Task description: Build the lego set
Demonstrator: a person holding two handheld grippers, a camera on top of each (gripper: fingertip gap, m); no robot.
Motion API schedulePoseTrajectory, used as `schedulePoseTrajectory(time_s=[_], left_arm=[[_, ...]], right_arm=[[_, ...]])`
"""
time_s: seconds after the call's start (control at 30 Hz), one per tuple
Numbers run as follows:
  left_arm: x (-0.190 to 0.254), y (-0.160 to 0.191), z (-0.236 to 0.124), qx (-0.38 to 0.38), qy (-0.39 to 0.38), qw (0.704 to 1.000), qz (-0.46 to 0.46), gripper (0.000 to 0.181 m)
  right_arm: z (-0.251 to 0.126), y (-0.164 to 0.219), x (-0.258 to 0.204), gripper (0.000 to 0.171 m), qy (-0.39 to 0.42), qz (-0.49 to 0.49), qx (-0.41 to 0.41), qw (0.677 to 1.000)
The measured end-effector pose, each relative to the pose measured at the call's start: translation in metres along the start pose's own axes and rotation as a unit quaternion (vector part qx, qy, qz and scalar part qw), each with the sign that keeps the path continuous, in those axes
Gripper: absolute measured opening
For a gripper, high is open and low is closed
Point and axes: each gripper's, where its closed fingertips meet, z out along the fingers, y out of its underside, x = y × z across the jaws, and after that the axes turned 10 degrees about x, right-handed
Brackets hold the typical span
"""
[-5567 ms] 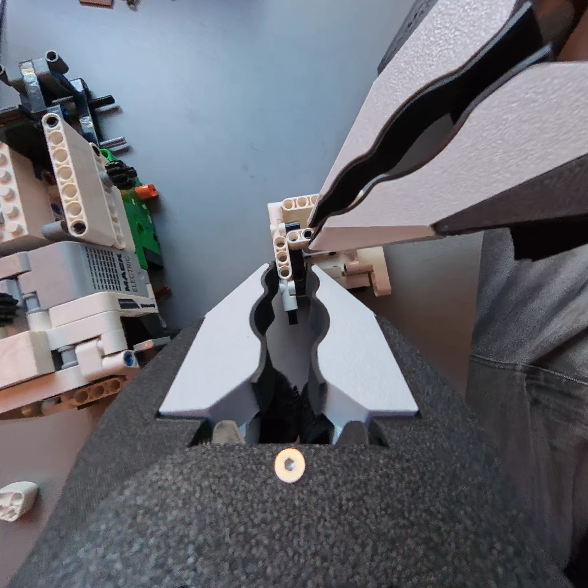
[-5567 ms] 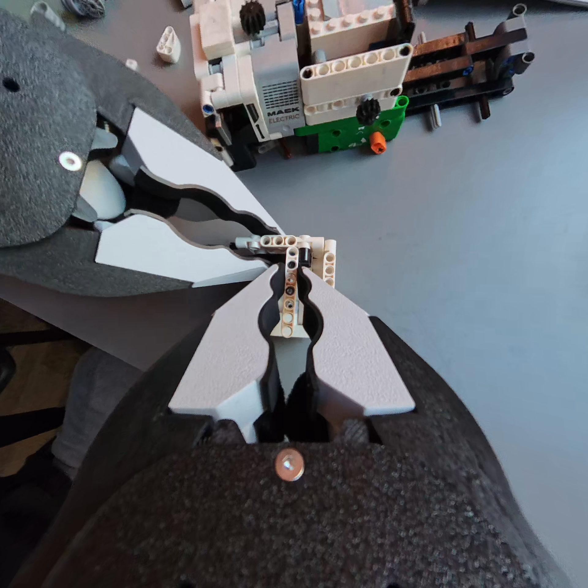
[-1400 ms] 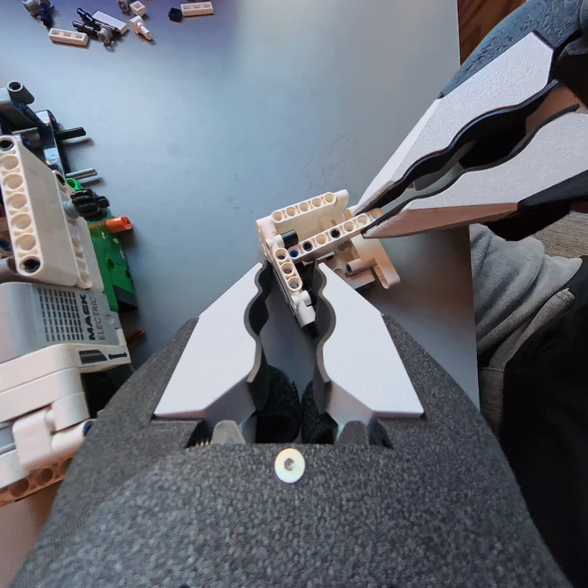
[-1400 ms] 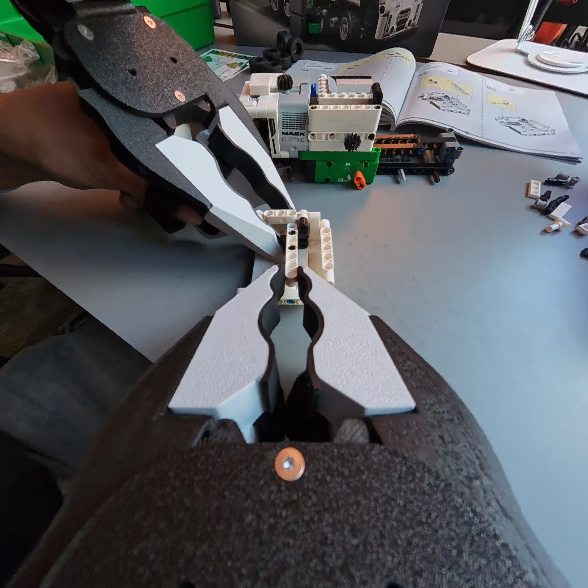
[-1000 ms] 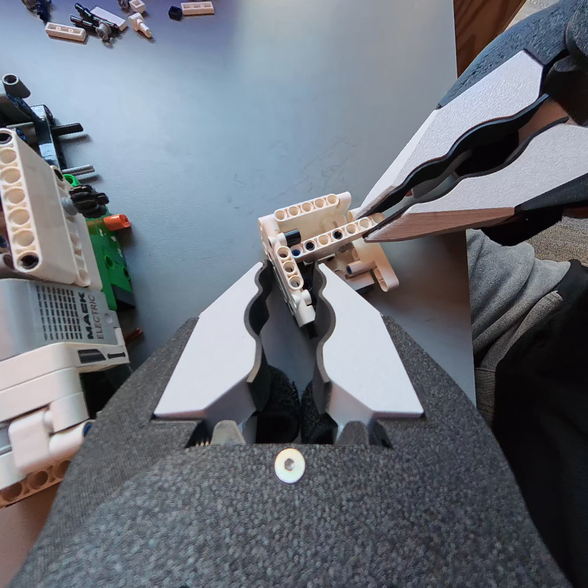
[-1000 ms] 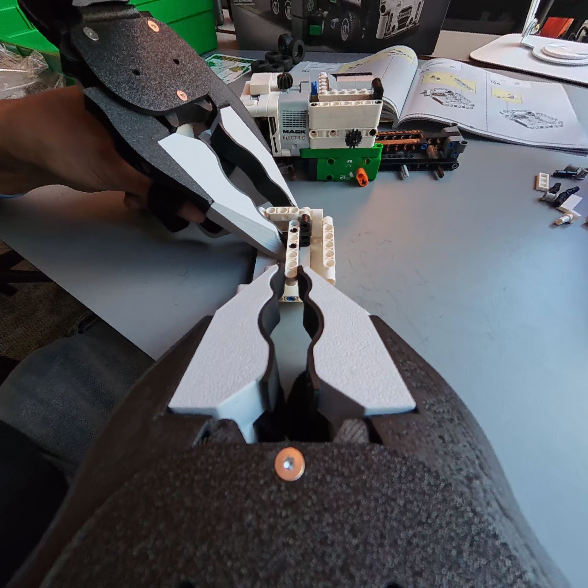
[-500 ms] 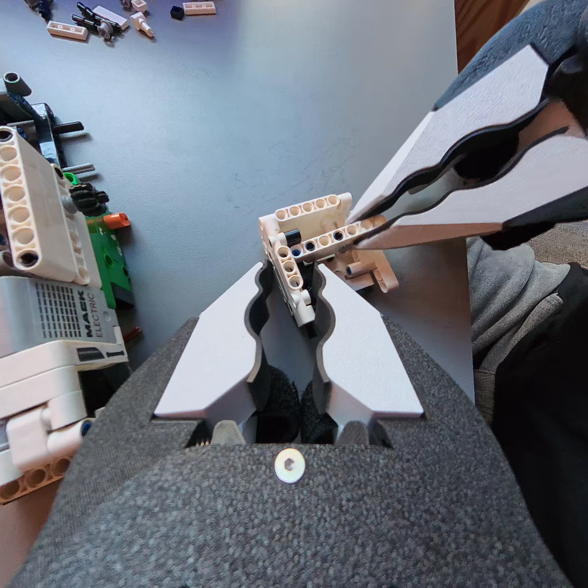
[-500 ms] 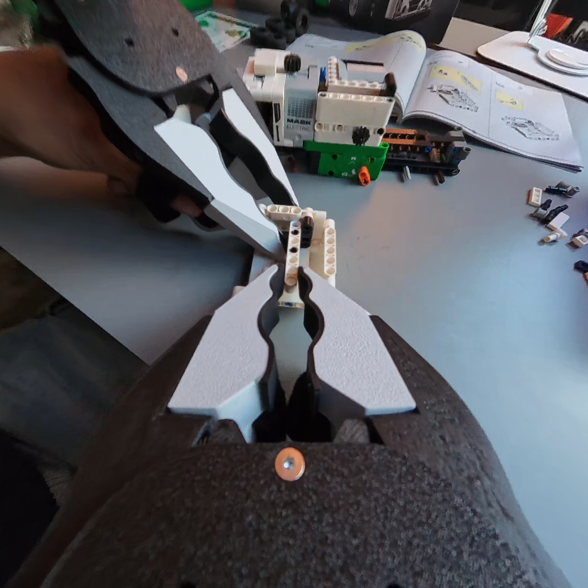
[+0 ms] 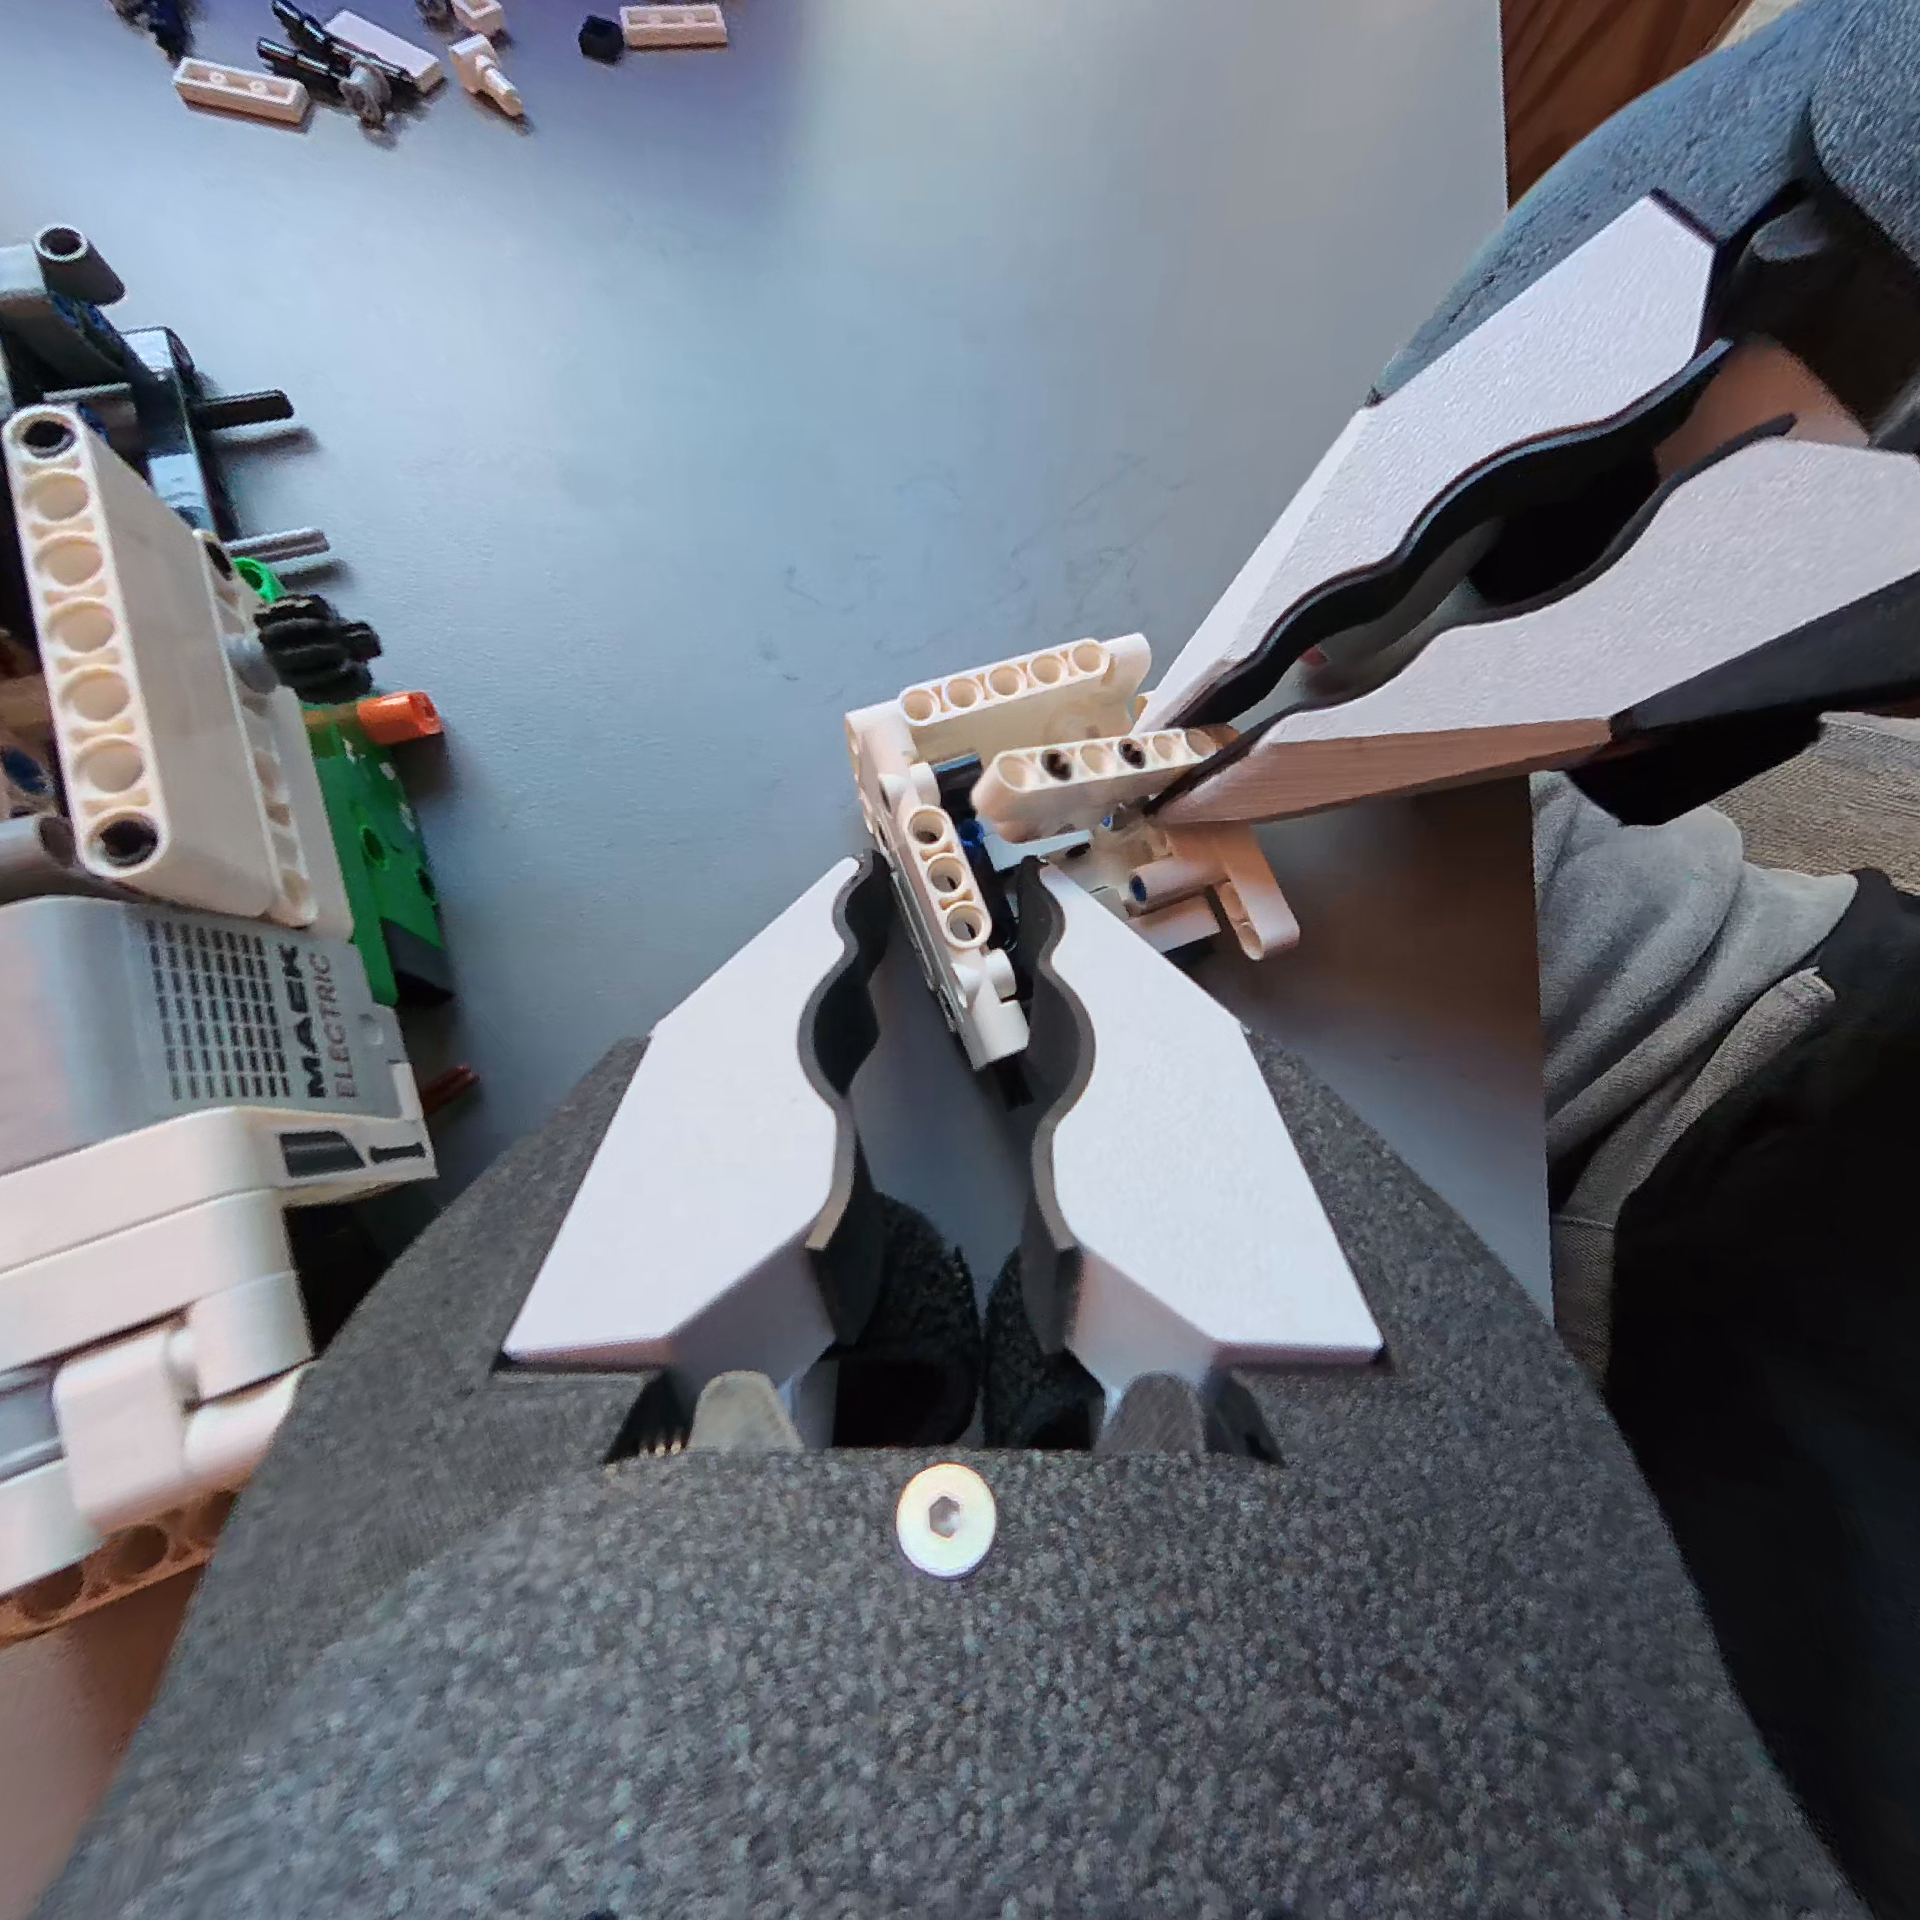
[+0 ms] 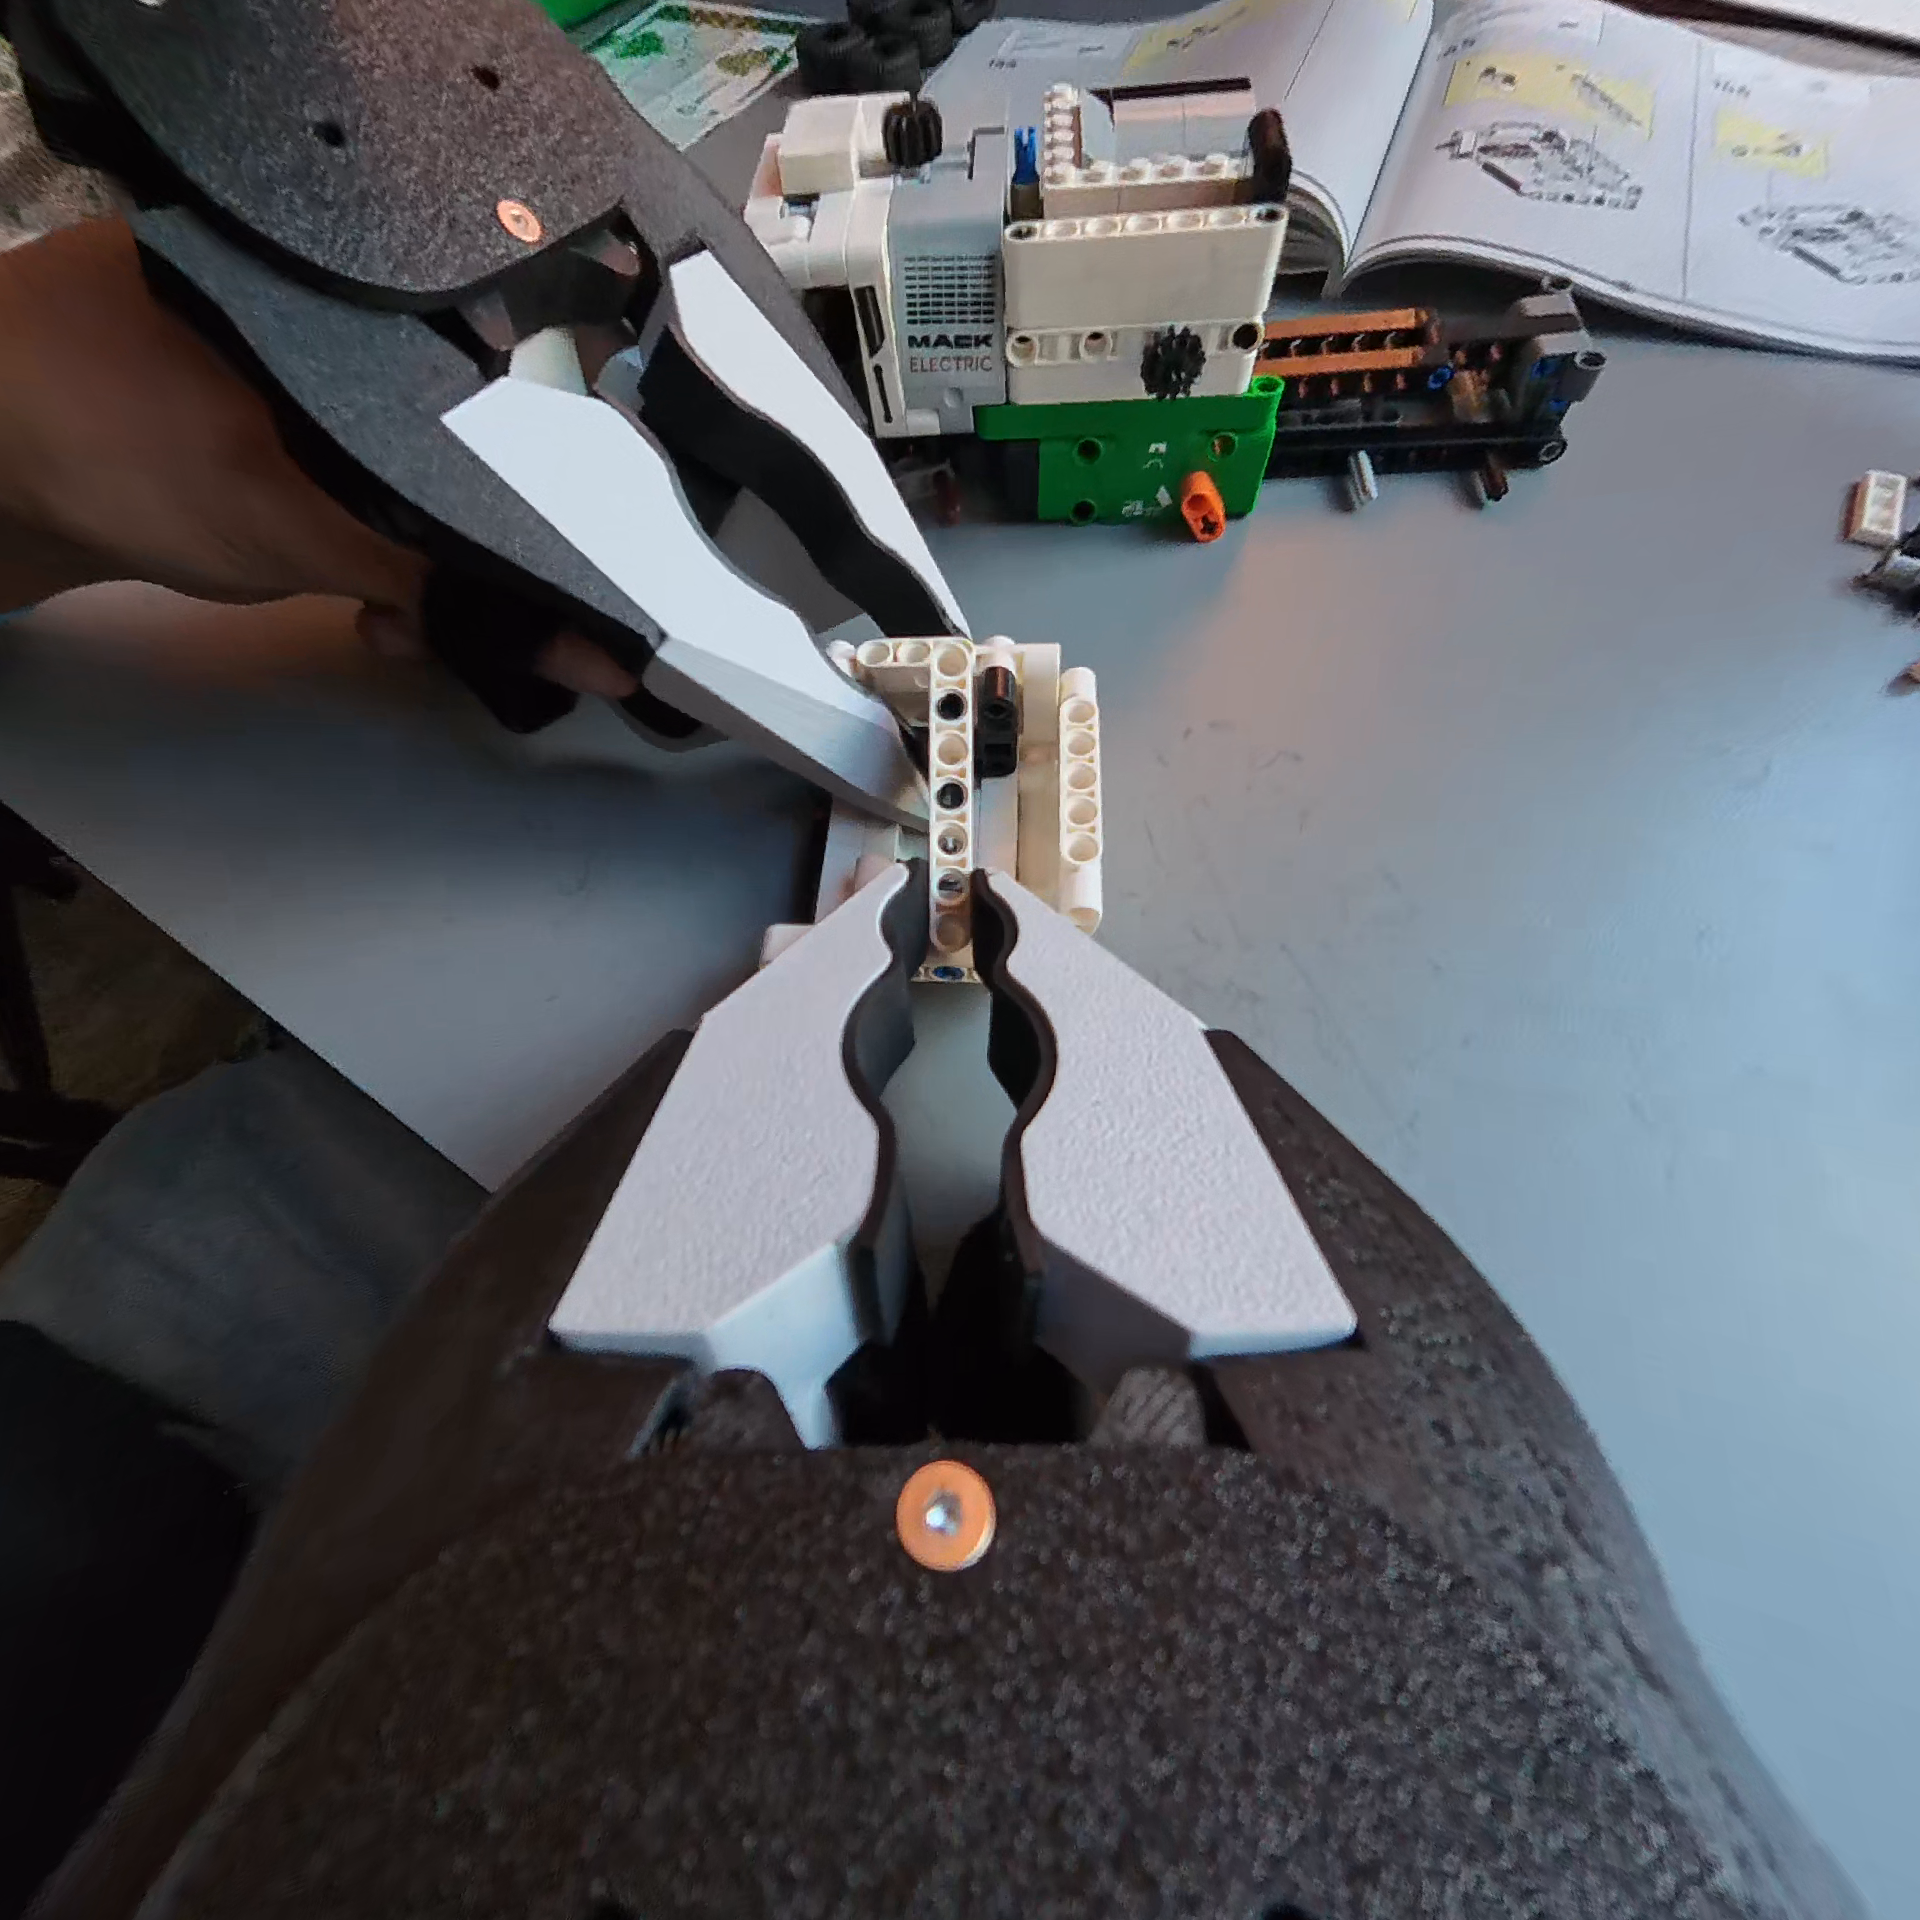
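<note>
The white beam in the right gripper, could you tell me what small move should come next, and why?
Probably press the white beam further down onto the white subassembly. The right gripper pinches the beam's near end, the left gripper clamps the subassembly against the table, and the beam looks tilted, not yet seated.

surface: grey-blue tabletop [image 10: 1455, 831] | floor: carpet [image 9: 1829, 790] | light: warm sunlight

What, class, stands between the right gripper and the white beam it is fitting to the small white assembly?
Nothing visible: the right gripper is already shut on the white beam, while the left gripper clamps the small white assembly beside it.
</note>
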Motion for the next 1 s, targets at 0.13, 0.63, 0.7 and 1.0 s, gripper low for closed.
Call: schedulePoseTrajectory(time_s=[0.13, 0.63, 0.7, 1.0], left_arm=[[0.001, 0.000, -0.001, 0.001, -0.002, 1.000, -0.001, 0.024], [0.001, 0.000, -0.001, 0.001, -0.003, 1.000, -0.003, 0.024], [0.001, 0.000, 0.000, 0.001, -0.003, 1.000, -0.003, 0.024], [0.001, 0.000, 0.000, 0.002, -0.004, 1.000, 0.002, 0.024]], right_arm=[[0.000, -0.001, -0.001, 0.007, 0.012, -0.011, -0.030, 0.999], [0.008, -0.015, -0.001, 0.013, 0.021, -0.071, -0.017, 0.997], [0.011, -0.011, 0.000, 0.008, 0.022, -0.070, -0.022, 0.997], [0.010, -0.008, 0.000, 0.007, 0.001, -0.001, -0.055, 0.999]])
